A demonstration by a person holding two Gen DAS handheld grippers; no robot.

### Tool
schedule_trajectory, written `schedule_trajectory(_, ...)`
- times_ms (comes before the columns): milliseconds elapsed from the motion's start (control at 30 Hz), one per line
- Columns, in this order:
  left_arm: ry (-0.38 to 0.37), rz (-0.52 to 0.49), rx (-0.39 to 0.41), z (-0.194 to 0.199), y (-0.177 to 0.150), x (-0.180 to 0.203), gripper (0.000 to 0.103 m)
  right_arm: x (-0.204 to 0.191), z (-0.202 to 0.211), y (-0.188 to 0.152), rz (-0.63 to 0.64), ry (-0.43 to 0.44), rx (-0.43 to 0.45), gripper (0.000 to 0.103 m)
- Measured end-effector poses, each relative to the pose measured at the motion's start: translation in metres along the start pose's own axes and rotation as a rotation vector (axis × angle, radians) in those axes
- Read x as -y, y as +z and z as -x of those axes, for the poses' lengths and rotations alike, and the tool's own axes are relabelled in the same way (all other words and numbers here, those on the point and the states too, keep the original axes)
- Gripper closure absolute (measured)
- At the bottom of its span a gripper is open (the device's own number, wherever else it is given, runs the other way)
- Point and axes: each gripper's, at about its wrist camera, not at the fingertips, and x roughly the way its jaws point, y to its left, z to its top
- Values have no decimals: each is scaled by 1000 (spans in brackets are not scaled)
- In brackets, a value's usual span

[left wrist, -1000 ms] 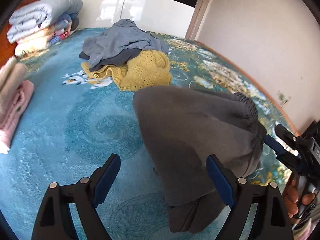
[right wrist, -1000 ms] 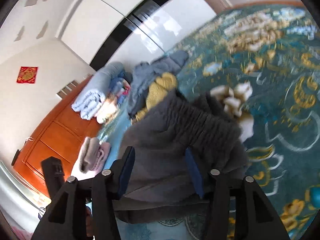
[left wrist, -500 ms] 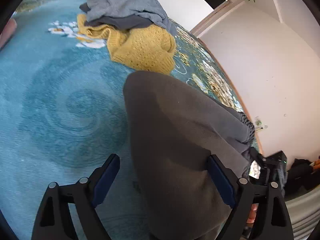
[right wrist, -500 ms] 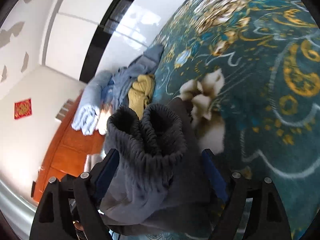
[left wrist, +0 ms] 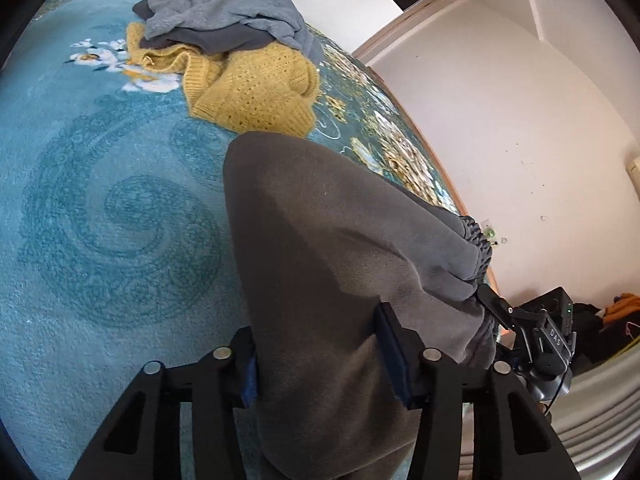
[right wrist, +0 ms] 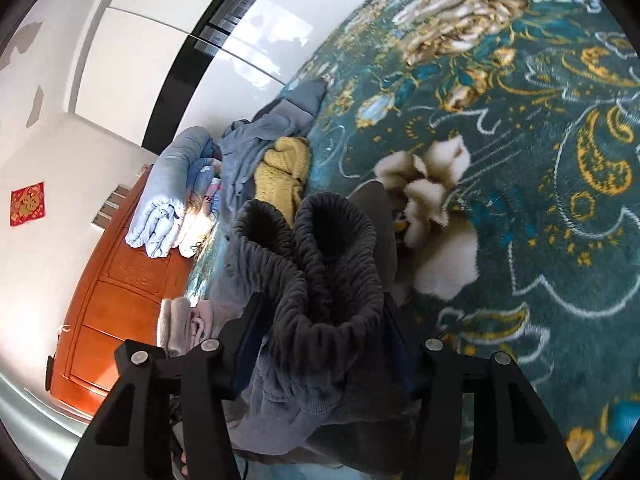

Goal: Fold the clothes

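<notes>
Folded dark grey trousers [left wrist: 328,240] lie on the teal patterned carpet [left wrist: 100,208]. My left gripper [left wrist: 320,356] is shut on the trousers' near fold, its blue pads pressing the cloth from both sides. My right gripper [right wrist: 320,340] is shut on the gathered elastic waistband [right wrist: 316,264] of the same trousers. The right gripper also shows at the right edge of the left wrist view [left wrist: 532,332], at the waistband end.
A pile with a yellow knit sweater [left wrist: 256,88] and grey garments [left wrist: 224,8] lies further back on the carpet. Folded blankets [right wrist: 172,188] and towels [right wrist: 180,320] sit by an orange wooden cabinet [right wrist: 108,296]. A white wall [left wrist: 520,120] runs along the right.
Both grippers were open around the trousers and have closed on them: the left on the folded edge, the right on the waistband. Both cameras moved closer to the cloth.
</notes>
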Motion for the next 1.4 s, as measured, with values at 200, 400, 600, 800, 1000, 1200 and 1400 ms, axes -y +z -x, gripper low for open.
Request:
schedule_trajectory(200,-71,-22,11,40,-2,0,54,-51,17,-12,88,1,3,48)
schedule_trajectory(400,-72,-73,111,146,22,-28,53,-123,-11,-23,189,106,-39,48)
schedule_trajectory(600,79,-122,270,289,61,-82,53,-244,-104,-45,350,258,-211,48)
schedule_trajectory(800,222,-79,360,398,94,-147,53,-358,-217,-81,477,340,-379,48)
schedule_trajectory(1000,305,-12,345,456,132,-208,53,-412,-309,-114,425,390,-483,48)
schedule_trajectory(1200,340,161,323,429,147,-295,52,-404,-379,-134,335,291,-539,48)
schedule_trajectory(1400,227,312,366,416,130,-343,45,-382,-396,-134,253,301,-571,46)
